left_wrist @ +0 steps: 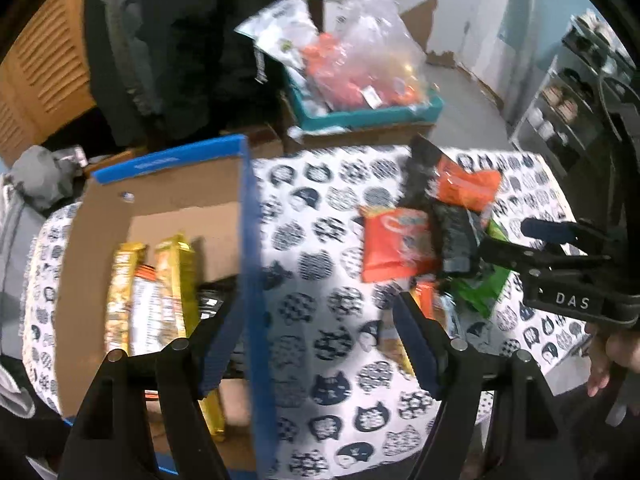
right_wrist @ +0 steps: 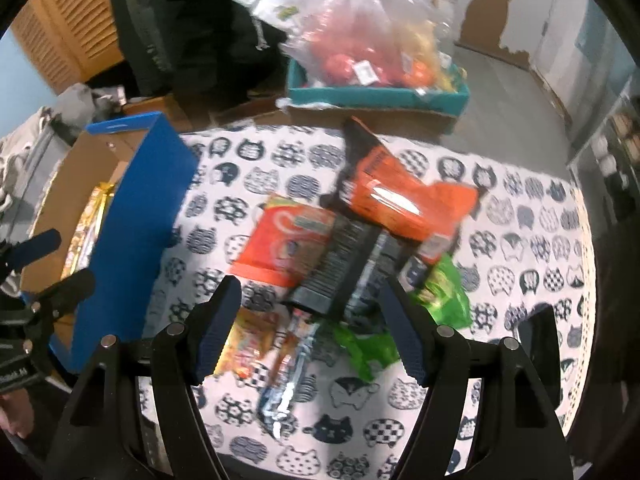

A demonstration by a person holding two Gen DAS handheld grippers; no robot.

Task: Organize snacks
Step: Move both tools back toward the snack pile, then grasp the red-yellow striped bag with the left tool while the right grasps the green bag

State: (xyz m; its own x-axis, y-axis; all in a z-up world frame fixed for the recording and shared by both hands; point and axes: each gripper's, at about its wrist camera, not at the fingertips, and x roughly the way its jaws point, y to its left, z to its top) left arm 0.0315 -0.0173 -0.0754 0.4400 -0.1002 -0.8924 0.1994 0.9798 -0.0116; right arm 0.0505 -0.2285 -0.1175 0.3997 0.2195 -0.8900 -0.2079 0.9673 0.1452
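Note:
A cardboard box (left_wrist: pixel 248 240) with blue outer walls stands on the left of the cat-print tablecloth (left_wrist: pixel 320 360). Gold snack packs (left_wrist: pixel 172 280) lie inside it. My left gripper (left_wrist: pixel 316 308) is open and straddles the box's right wall without touching it. To the right lies a pile of snacks: an orange pack (right_wrist: pixel 288 240), an orange and black bag (right_wrist: pixel 400 196), a black pack (right_wrist: pixel 344 264), a green pack (right_wrist: pixel 440 292) and a clear-wrapped bar (right_wrist: pixel 288 384). My right gripper (right_wrist: pixel 310 286) hangs open over the pile, its pads touching nothing. It also shows in the left wrist view as the right gripper (left_wrist: pixel 516 240).
Beyond the table a teal tray (left_wrist: pixel 360 116) holds a clear plastic bag of more snacks. A shelf rack (left_wrist: pixel 568 112) stands at the right. Dark clothing hangs behind the box, with a louvred wooden door (left_wrist: pixel 48 72) at far left. A hand (left_wrist: pixel 604 360) holds the right gripper.

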